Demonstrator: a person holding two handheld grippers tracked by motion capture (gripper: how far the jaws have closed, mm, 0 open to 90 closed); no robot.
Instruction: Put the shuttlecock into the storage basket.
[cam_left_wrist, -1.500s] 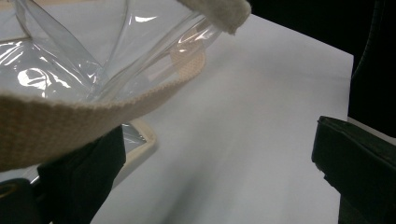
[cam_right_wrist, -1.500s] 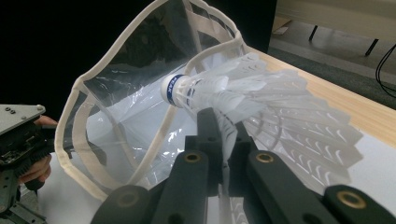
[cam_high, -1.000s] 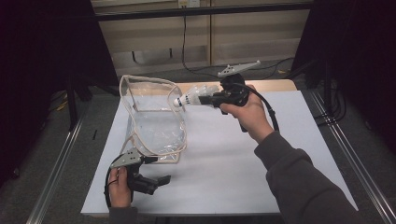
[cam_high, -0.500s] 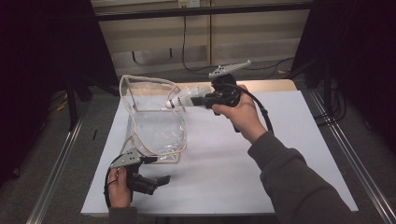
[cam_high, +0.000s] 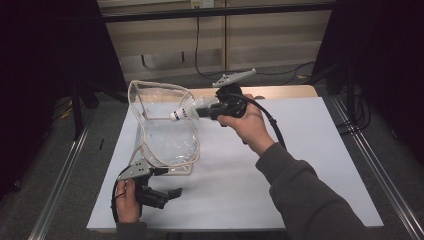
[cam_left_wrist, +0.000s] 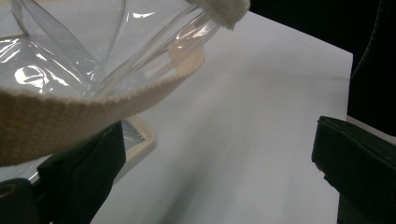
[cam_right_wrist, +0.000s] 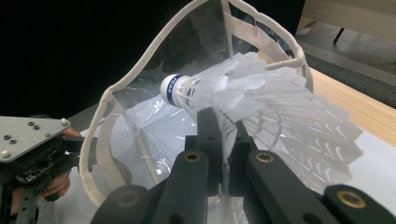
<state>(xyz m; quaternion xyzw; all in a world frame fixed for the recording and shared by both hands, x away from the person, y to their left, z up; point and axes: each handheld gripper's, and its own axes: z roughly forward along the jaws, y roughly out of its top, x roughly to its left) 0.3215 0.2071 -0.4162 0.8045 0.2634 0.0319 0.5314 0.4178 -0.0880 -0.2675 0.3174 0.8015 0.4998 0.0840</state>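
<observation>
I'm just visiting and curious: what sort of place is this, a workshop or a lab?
Probably a lab recording bench. A person works hand-held grippers, the right gripper holding a shuttlecock, at a white table ringed by dark curtains, with cables along the floor.

Grey floor (cam_high: 55, 165) (dark surroundings)

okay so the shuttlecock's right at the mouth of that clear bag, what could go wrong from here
1. The right gripper pinches the shuttlecock by its thin feathers, so they could bend or it could slip free before it is inside.
2. The clear bag stands open on soft walls; a nudge on its cream rim might fold the mouth shut or tip it.
3. The left gripper is open at the bag's near corner, with the strap lying across one jaw, so the bag may slide if pushed.
</observation>
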